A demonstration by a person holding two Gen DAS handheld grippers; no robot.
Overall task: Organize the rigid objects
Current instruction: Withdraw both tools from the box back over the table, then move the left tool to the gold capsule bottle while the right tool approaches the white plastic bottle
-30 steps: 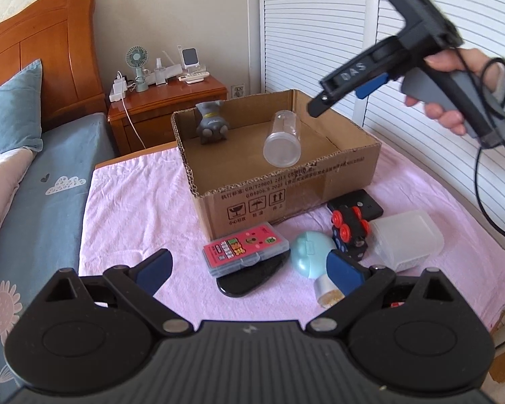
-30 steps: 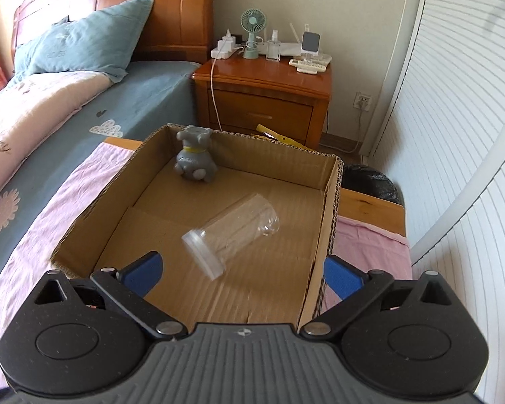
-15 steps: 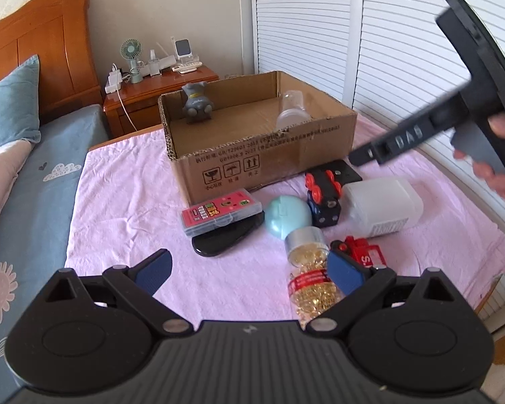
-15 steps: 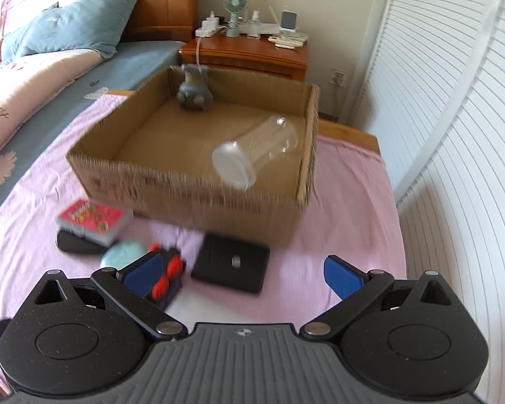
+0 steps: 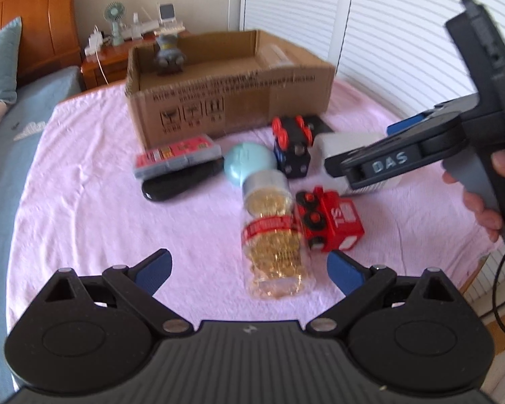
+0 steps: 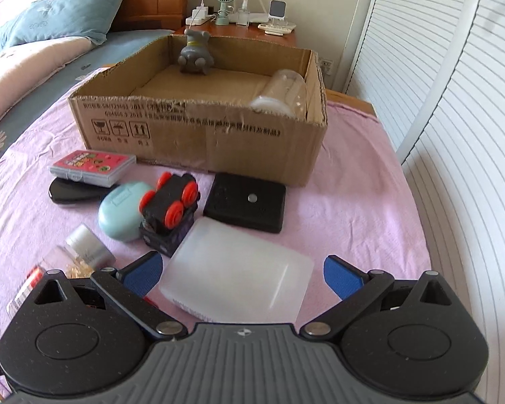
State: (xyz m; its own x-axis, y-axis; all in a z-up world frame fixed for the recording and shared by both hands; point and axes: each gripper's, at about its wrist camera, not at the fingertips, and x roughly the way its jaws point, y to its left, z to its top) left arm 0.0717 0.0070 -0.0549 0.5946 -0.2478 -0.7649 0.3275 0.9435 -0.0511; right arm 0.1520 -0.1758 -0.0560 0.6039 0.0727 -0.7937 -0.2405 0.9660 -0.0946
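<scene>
A cardboard box (image 6: 198, 136) on the pink cloth holds a grey toy figure (image 6: 194, 55) and a clear cup (image 6: 281, 96) lying on its side. In front of it lie a pink card case (image 6: 91, 165), a teal round case (image 6: 123, 210), a black toy with red wheels (image 6: 170, 207), a black square block (image 6: 245, 207), a frosted white box (image 6: 235, 277), a jar of gold bits (image 5: 272, 232) and a red toy (image 5: 330, 224). My right gripper (image 6: 240, 274) is open around the frosted box. My left gripper (image 5: 249, 271) is open just before the jar.
A bed with a blue pillow (image 6: 64, 17) lies to the left. A wooden nightstand (image 6: 239, 32) with a small fan stands behind the box. White louvred doors (image 6: 454, 84) close off the right side. A black flat case (image 6: 74, 192) lies under the card case.
My right gripper pulled back from over the box and came down around the frosted white box. My left gripper backed away and now faces the jar. The clear cup stays in the box.
</scene>
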